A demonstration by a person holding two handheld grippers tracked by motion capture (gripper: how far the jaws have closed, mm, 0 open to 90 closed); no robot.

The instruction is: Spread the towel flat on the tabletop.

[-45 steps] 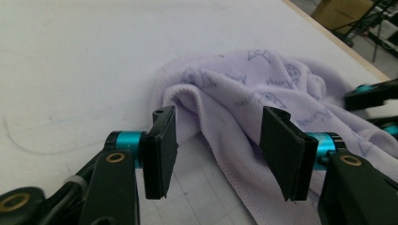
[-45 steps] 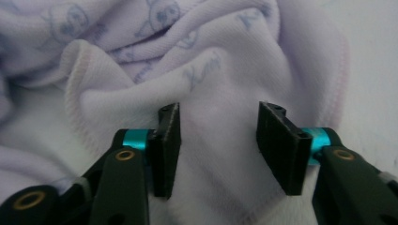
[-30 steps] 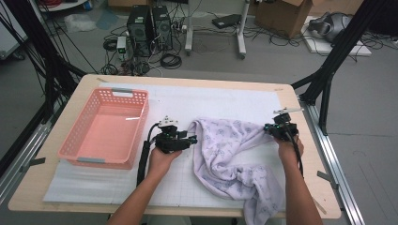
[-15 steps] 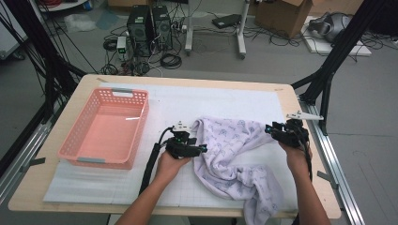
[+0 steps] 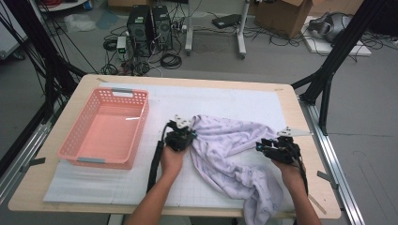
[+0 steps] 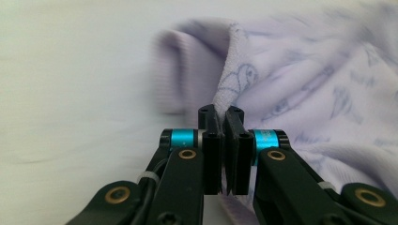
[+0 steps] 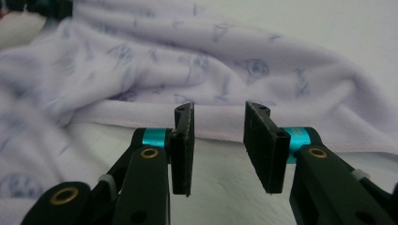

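Observation:
A pale lilac printed cloth (image 5: 234,145) lies crumpled on the white mat, with one end hanging over the table's near edge. My left gripper (image 5: 190,136) is at the cloth's left end. In the left gripper view it (image 6: 224,112) is shut on a raised fold of the cloth (image 6: 305,79), its jaws having just closed. My right gripper (image 5: 263,146) is at the cloth's right side. In the right gripper view it (image 7: 218,110) is open, and its jaws have just been closing slightly with nothing between them. The cloth's hem (image 7: 187,61) runs just beyond its tips.
A pink plastic basket (image 5: 138,131) stands on the left of the table with nothing in it. The white mat (image 5: 225,101) covers most of the wooden tabletop (image 5: 309,154). Black frame legs rise at both sides, and computers and cables lie on the floor behind.
My right gripper has come off the cloth's far right corner and moved back toward the near edge. The left hand has hardly shifted. The cloth's right side now lies lower on the mat.

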